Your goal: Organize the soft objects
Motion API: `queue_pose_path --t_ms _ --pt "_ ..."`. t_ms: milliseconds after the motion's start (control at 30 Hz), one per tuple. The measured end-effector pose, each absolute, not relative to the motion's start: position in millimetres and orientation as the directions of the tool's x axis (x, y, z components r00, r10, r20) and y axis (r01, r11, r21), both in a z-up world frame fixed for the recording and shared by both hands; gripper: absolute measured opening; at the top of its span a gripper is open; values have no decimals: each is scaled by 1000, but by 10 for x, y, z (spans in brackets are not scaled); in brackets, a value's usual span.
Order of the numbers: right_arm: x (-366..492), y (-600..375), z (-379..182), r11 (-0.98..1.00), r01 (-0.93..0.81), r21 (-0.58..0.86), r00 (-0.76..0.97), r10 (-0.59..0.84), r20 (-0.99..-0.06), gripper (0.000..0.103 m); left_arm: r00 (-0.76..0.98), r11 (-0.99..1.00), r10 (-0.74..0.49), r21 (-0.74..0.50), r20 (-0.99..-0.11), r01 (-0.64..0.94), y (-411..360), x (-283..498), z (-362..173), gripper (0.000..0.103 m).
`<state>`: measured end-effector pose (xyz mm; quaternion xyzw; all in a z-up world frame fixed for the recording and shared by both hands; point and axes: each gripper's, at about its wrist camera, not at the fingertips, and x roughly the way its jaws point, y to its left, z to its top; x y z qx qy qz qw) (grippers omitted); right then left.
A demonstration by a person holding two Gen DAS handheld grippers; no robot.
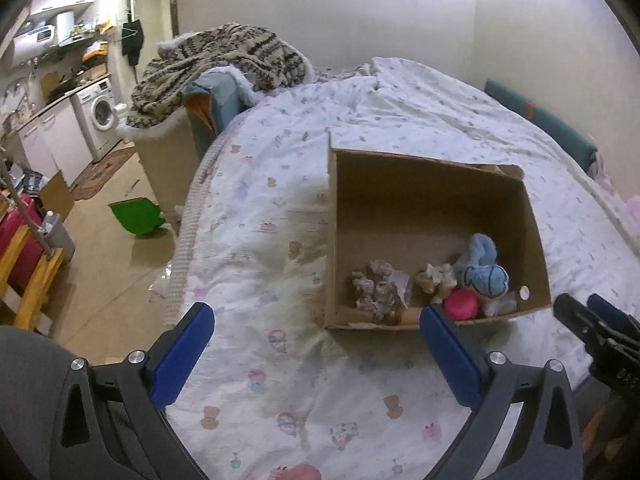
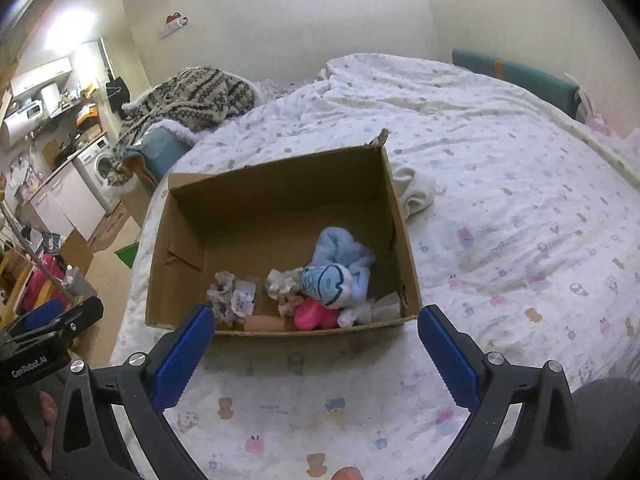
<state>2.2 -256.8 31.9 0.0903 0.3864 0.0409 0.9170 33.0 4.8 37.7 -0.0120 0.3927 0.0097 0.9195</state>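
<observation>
Grippers are both being held spread wide and empty above the bedspread [image 2: 500, 200]: left gripper [image 1: 316, 354], right gripper [image 2: 312, 354]. Soft toys, blue plush [image 2: 336, 268] and pink one [image 2: 314, 316] among them, are lying in the cardboard box [image 2: 280, 184], at 12 o'clock of the right gripper. Drop-off step is judged finished. One white cloth [image 2: 414, 192] is being left outside, at 1 o'clock; next pick probably calls for reaching past the box.

1. A patterned knit blanket [image 1: 216, 60] lay heaped at the bed's far left.
2. A washing machine [image 1: 98, 116] stood far left.
3. A green dustpan [image 1: 138, 216] rested on the floor [image 1: 108, 272].
</observation>
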Motion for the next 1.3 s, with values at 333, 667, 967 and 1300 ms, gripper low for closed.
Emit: queue_pose_path --t_ms 333,667,967,1300 --pt "61 -2462 197 991 -17 135 706 107 -700 103 680 999 -17 -34 -733 -13 -9 360 251 102" --pt "75 -2477 191 990 -16 143 704 112 -701 103 682 1000 -11 -27 -731 -13 -19 355 242 102" --pt "63 -2470 206 990 -14 143 708 111 -697 103 683 999 -20 -38 -730 -12 -20 357 243 102" --pt "59 -2466 207 989 -13 144 708 111 -697 103 678 999 -19 -37 -735 -12 -21 378 232 102"
